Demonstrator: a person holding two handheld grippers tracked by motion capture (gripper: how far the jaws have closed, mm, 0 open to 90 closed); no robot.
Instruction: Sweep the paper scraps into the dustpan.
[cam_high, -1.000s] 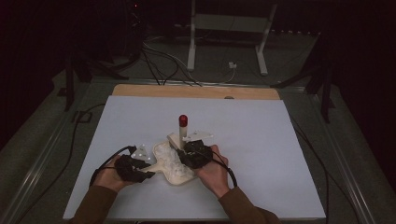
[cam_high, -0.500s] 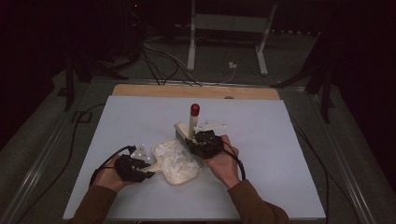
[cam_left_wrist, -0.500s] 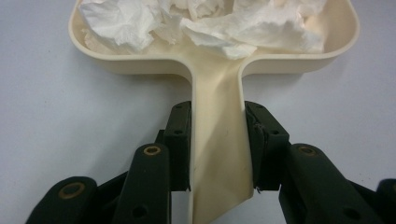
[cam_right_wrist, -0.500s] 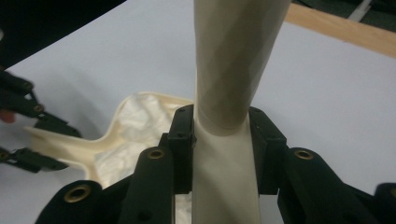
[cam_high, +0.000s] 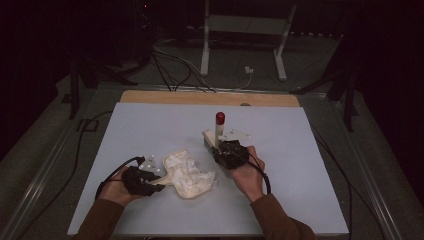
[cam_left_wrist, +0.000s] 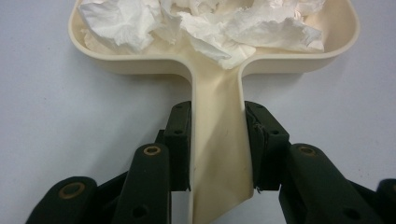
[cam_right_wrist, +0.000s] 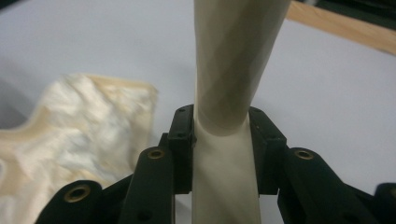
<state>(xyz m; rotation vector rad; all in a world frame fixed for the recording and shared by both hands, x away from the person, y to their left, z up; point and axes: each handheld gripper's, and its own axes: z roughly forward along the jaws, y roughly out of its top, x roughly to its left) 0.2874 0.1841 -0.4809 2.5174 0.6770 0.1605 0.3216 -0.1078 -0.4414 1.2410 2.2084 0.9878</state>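
A cream dustpan (cam_high: 192, 187) lies on the white table (cam_high: 150, 125), loaded with crumpled white tissue (cam_high: 182, 167). My left gripper (cam_high: 159, 186) is shut on the dustpan handle (cam_left_wrist: 217, 140), one jaw on each side, and the tissue (cam_left_wrist: 210, 23) is heaped in the pan just ahead. To the right, my right gripper (cam_high: 220, 150) is shut on a cream brush handle (cam_right_wrist: 233, 65). The brush stands upright with its red tip (cam_high: 220, 118) on top and its head (cam_high: 208, 137) low beside the gripper. In the right gripper view, the dustpan (cam_right_wrist: 79, 140) lies blurred at the left.
A wooden strip (cam_high: 210, 97) runs along the table's far edge. Beyond it, cables (cam_high: 175, 70) and a metal stand (cam_high: 245, 30) sit on the dark floor. Open table surface lies to the far left and to the right of my hands.
My right gripper has carried the brush away from the dustpan, to the right and farther back, tipping it upright. The left gripper and dustpan have stayed put.
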